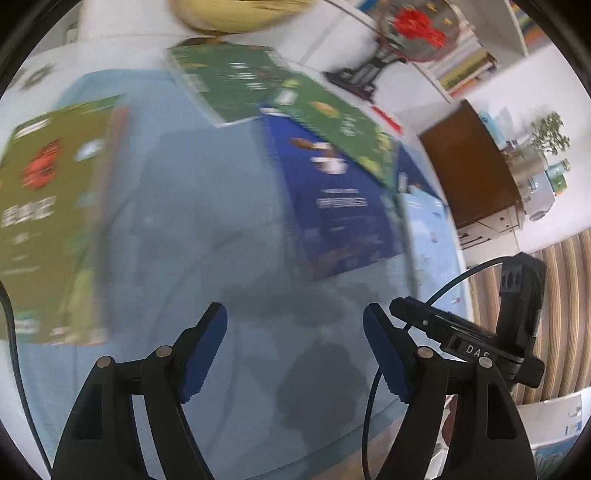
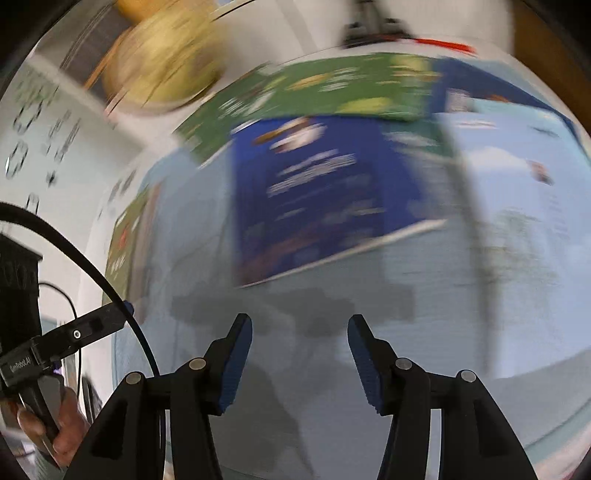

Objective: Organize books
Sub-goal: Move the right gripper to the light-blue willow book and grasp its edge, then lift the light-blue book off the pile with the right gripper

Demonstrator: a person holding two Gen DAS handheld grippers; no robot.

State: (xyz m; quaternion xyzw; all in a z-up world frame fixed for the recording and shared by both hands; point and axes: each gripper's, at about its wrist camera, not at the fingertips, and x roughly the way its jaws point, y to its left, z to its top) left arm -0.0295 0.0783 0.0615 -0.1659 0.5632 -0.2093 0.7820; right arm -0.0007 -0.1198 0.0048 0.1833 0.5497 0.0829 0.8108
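Note:
Both views are motion-blurred. A dark blue book lies on the light blue table cover, with a green book overlapping its far edge. An olive-green book lies at the left. A pale blue book lies at the right. The blue book and green book also show in the right wrist view. My left gripper is open and empty, above bare cover near the blue book. My right gripper is open and empty, just short of the blue book's near edge.
A yellow round object sits at the far left of the table. A red ornament on a black stand stands at the back. A brown cabinet and a striped floor lie to the right. The other gripper's body is close on the right.

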